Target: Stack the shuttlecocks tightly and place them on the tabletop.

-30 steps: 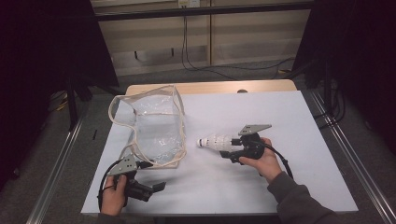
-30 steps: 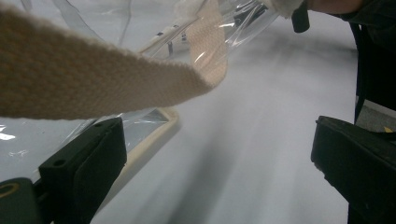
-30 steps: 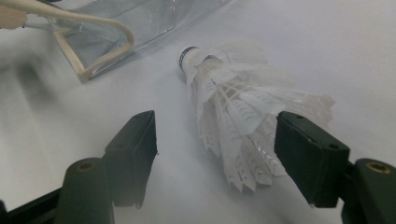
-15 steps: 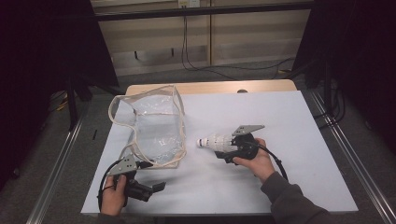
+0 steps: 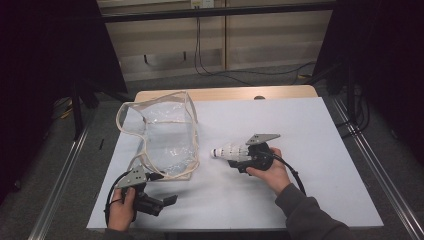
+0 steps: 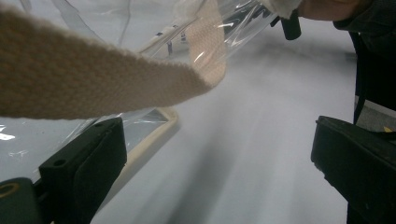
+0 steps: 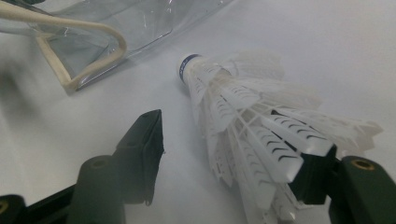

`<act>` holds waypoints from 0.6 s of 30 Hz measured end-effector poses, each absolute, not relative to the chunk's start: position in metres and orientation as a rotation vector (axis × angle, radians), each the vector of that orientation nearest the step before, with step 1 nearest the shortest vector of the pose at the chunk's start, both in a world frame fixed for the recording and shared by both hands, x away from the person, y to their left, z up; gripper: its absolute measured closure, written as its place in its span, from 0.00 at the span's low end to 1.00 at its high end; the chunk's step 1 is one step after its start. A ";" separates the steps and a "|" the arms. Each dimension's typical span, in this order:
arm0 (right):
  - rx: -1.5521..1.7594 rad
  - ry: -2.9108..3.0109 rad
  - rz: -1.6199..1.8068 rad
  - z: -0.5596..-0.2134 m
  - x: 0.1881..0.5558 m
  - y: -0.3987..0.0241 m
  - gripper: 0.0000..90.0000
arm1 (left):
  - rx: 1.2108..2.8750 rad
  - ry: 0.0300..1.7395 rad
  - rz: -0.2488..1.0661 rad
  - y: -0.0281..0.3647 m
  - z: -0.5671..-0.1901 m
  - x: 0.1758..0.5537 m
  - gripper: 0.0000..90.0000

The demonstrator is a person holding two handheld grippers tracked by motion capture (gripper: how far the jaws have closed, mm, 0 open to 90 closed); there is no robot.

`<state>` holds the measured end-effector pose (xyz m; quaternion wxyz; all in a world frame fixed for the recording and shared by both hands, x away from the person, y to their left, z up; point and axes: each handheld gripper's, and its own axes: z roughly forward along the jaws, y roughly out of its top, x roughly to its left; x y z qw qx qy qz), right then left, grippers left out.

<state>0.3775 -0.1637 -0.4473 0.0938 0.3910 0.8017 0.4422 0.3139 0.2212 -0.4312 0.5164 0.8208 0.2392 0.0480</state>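
A white feather shuttlecock [image 5: 227, 151] lies on the white table [image 5: 325, 130], its cork tip pointing left toward a clear plastic bag [image 5: 165, 130] with cream webbing trim. My right gripper [image 5: 235, 157] is around its skirt. In the right gripper view the shuttlecock [image 7: 243, 98] leans on the right jaw, while the left jaw stands apart from the feathers; the jaws have just been closing. My left gripper [image 5: 162, 188] is open at the bag's near corner. In the left gripper view a webbing strap [image 6: 93, 79] crosses above the wide, empty jaws of that gripper [image 6: 219, 154].
The bag [image 7: 93, 28] stands open-mouthed on the left half of the table. Metal rails run along both sides of the table, and dark stands and cables lie beyond its far edge.
My right hand and gripper have slid a little to the left around the shuttlecock, which has stayed about where it was. The left gripper and the bag have not moved.
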 end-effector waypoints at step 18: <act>1.185 2.352 1.292 -0.453 0.383 -0.156 0.59 | 1.969 0.576 0.113 0.221 -0.432 0.314 0.04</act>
